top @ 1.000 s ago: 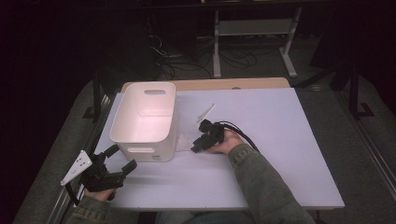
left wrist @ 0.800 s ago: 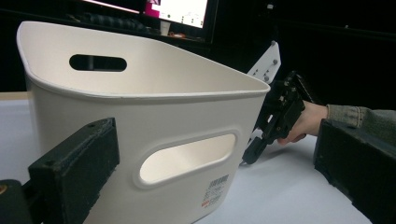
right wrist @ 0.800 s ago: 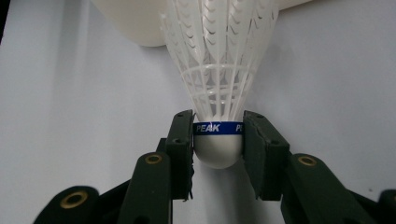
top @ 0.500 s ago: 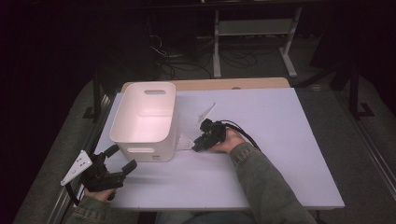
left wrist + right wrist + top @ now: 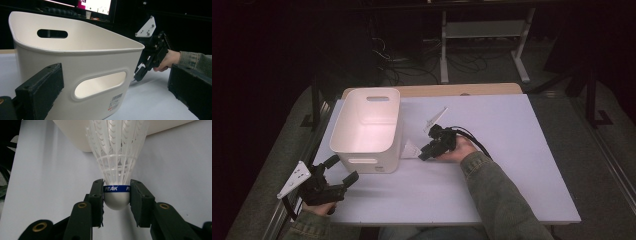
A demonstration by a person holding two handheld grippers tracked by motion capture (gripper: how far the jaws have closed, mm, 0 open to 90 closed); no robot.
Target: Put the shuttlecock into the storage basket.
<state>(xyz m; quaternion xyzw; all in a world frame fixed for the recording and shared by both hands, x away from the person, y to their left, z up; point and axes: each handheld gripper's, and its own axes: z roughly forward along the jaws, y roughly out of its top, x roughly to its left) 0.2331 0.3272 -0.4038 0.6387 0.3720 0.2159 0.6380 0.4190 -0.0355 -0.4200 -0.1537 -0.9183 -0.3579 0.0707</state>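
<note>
Up close, the right gripper (image 5: 116, 195) pinches a shuttlecock (image 5: 117, 157) by its cork; the left gripper (image 5: 343, 172) gapes empty beside the white bin (image 5: 367, 127).

The right gripper (image 5: 424, 151) is edging only slightly, a touch nearer the bin (image 5: 368, 128), its jaws clamped on the cork of the shuttlecock (image 5: 411, 148); the feathers are now lying just beside the bin's near right corner. Cable and sleeve (image 5: 494, 195) are shifting with it by the same small amount. No other change is registering between the frames
</note>
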